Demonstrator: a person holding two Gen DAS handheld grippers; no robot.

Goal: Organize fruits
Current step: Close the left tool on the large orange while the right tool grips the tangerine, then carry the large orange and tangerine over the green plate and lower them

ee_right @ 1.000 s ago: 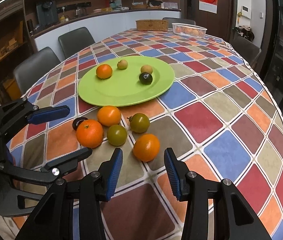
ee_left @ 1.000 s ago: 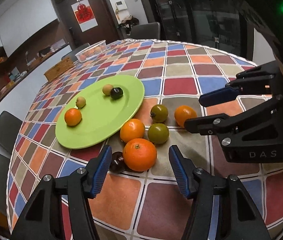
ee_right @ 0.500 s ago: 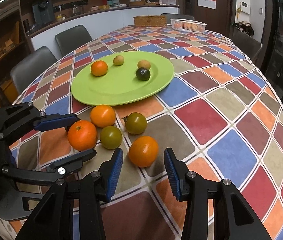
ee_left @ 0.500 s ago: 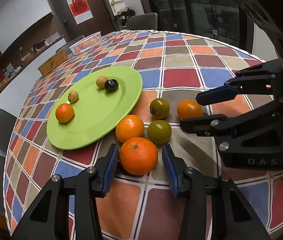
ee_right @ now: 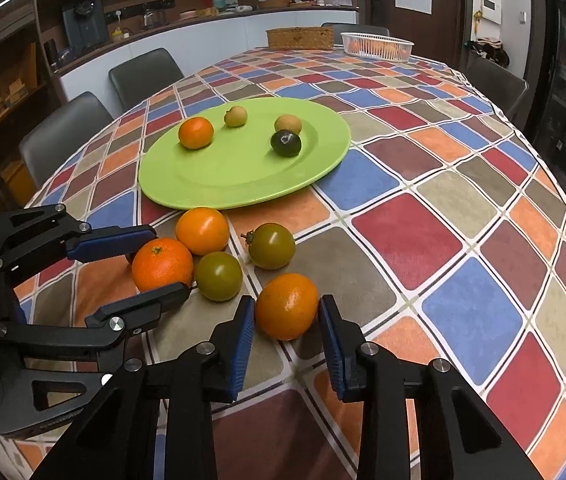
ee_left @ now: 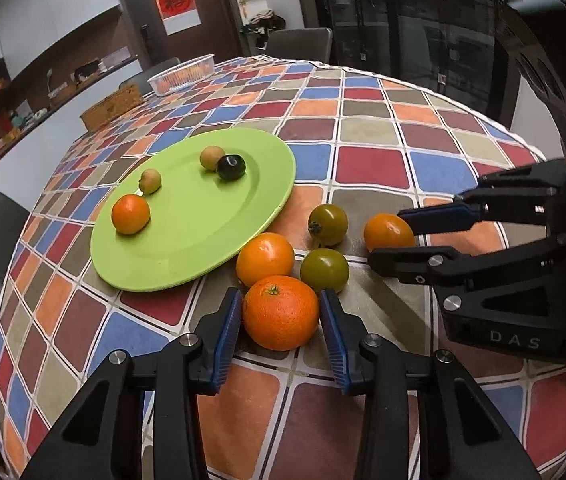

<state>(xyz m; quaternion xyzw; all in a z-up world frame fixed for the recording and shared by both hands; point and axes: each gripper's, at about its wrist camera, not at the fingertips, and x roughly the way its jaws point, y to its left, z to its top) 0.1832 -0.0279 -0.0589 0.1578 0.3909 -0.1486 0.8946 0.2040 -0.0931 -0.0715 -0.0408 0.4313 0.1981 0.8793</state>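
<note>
A green plate (ee_left: 187, 248) (ee_right: 219, 184) holds a small orange (ee_left: 130, 214), two tan fruits and a dark fruit (ee_left: 231, 167). In front of it on the tablecloth lie oranges and two green tomatoes (ee_left: 324, 270). My left gripper (ee_left: 281, 320) (ee_right: 139, 268) has its blue pads against both sides of a large orange (ee_left: 280, 312) (ee_right: 162, 265) that rests on the cloth. My right gripper (ee_right: 286, 316) (ee_left: 399, 236) has its pads against both sides of a smaller orange (ee_right: 287, 306) (ee_left: 388, 231), also on the cloth.
A third orange (ee_left: 265, 258) and a tomato (ee_left: 328, 224) sit between the held fruits and the plate. A white basket (ee_right: 377, 45) and a wicker box (ee_right: 300, 38) stand at the table's far edge. Chairs surround the table.
Both grippers moved forward and closed: the left jaws came in around the large orange, the right jaws around the smaller orange. The fruits on the plate have not moved.
</note>
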